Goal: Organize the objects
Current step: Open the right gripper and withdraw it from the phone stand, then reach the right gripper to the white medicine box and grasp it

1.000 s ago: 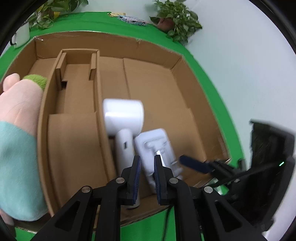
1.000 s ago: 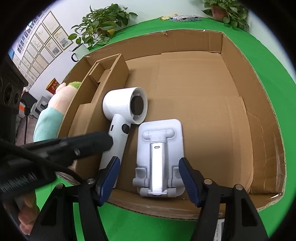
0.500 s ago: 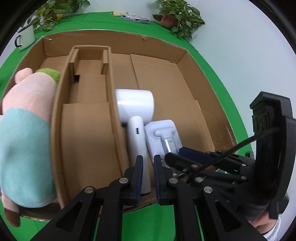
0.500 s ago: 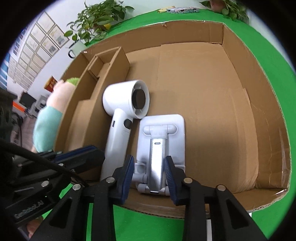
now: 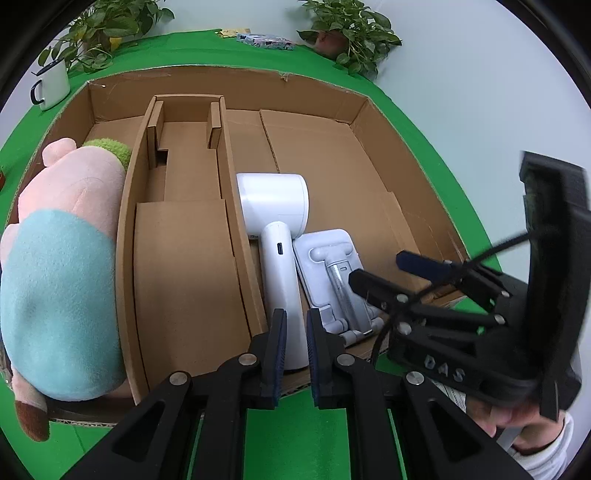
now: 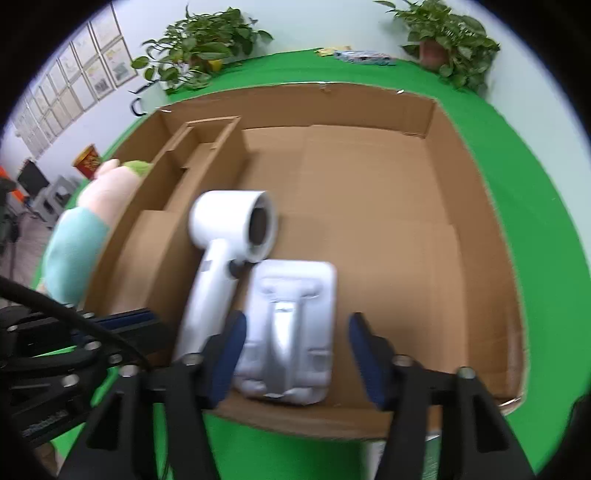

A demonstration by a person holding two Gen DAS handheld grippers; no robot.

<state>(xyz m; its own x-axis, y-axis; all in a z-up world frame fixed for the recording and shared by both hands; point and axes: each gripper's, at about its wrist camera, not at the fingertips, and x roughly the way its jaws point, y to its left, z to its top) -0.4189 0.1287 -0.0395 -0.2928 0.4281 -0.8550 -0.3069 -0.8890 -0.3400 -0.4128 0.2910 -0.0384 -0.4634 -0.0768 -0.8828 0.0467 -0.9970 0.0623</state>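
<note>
A white hair dryer [image 5: 275, 236] [image 6: 225, 258] lies in the cardboard box [image 5: 332, 147] [image 6: 369, 192], next to a white folding phone stand [image 5: 334, 277] [image 6: 291, 332]. A pink and teal plush toy [image 5: 62, 258] [image 6: 85, 225] lies in the box's left compartment. My left gripper [image 5: 295, 354] is nearly shut and empty, above the near box edge at the dryer's handle end. My right gripper [image 6: 295, 354] is open, its fingers on either side of the phone stand's near end, not touching it. It also shows in the left wrist view [image 5: 399, 273].
A cardboard divider insert [image 5: 184, 206] splits the box's left part. A white mug [image 5: 51, 88] and potted plants [image 5: 351, 33] stand on the green table [image 5: 295, 424] behind the box. Small packets [image 5: 262, 38] lie at the far edge.
My right gripper closed to a narrow gap half a second ago and has opened wide again, pulling back slightly from the phone stand. My left gripper drew back and leftward; the plush toy shows more.
</note>
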